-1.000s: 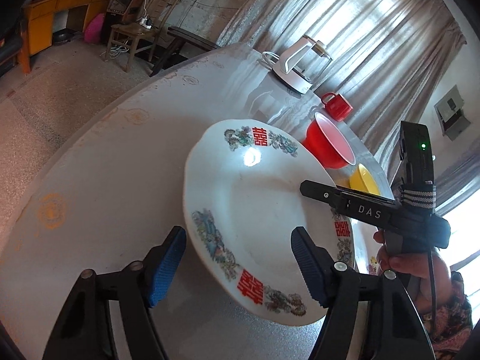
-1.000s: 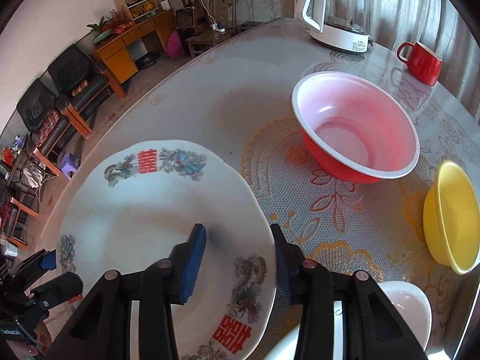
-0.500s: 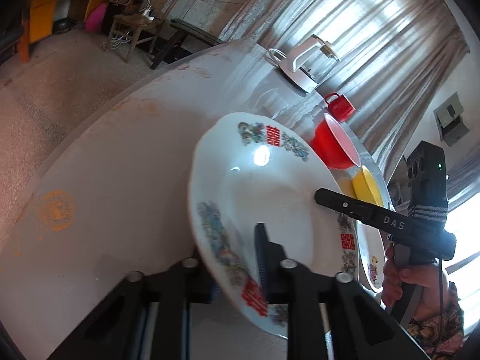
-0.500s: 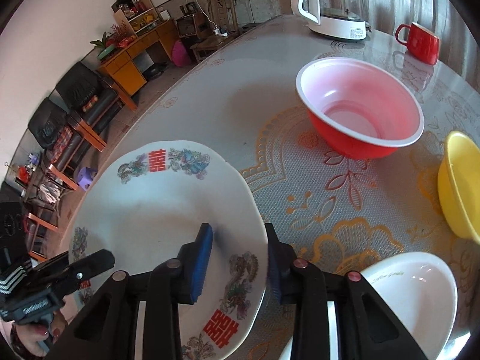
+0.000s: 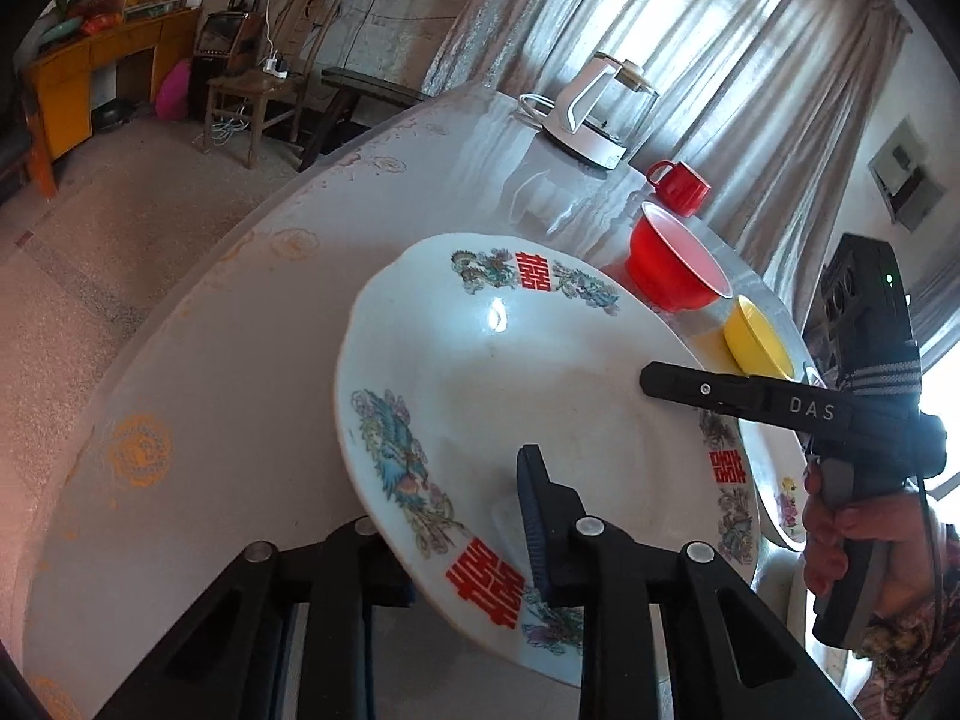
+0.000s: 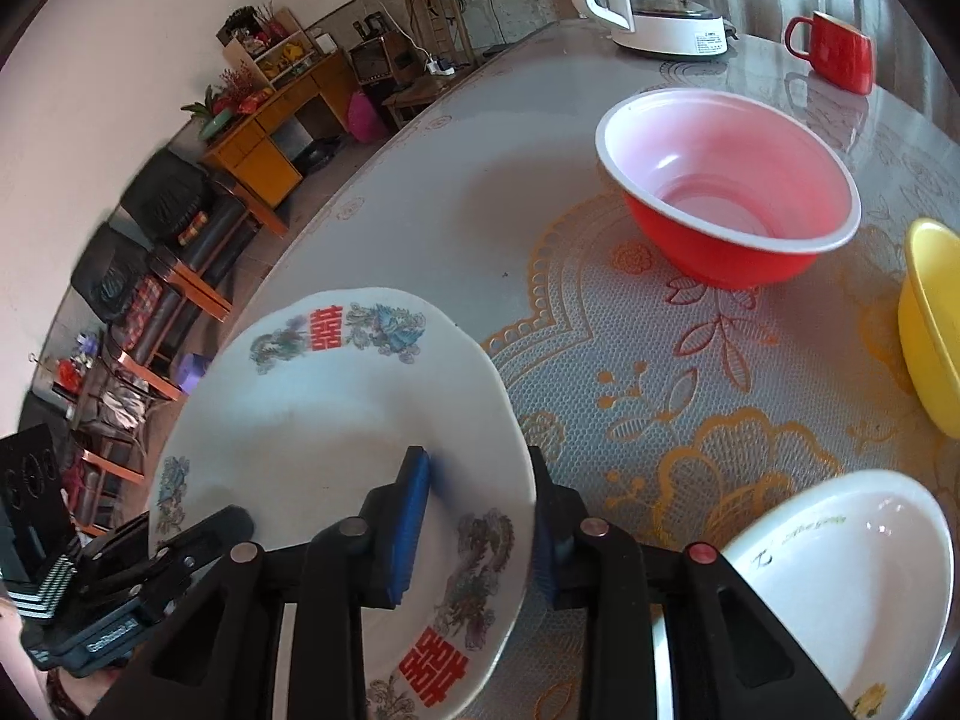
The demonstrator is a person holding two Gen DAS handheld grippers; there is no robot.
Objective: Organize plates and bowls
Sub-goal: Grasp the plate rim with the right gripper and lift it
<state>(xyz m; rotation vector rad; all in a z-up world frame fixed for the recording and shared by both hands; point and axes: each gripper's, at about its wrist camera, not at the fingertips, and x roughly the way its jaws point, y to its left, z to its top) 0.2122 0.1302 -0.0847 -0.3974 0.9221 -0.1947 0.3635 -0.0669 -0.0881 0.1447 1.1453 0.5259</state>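
1. 1 large white plate (image 5: 540, 396) with red characters and bird motifs was held tilted above the surface (image 6: 456, 180), its rim gripped from 2 opposite sides.
2. The left gripper (image 5: 474, 546) had 1 blue-padded finger on the plate's upper face and the other under the rim; its fingers had just eased slightly wider yet clamped the near edge of the plate.
3. The right gripper (image 6: 480, 516) straddled the plate's opposite rim with 1 finger on top and 1 beneath; its fingers had just been closing and gripped the rim.
4. 2 bowls stood beyond the plate: 1 red bowl (image 6: 729, 186) with a pale inside, and 1 yellow bowl (image 6: 933, 324) just beside it, apart from it.
5. 1 second white plate (image 6: 840, 588) lay flat on the surface right of the held plate, partly under its raised edge in the left wrist view.
6. 1 red mug (image 6: 837, 51) and 1 white kettle (image 6: 648, 6) stood farther off than the red bowl.
7. A hand (image 5: 852, 534) held the right gripper's handle beside the plate.
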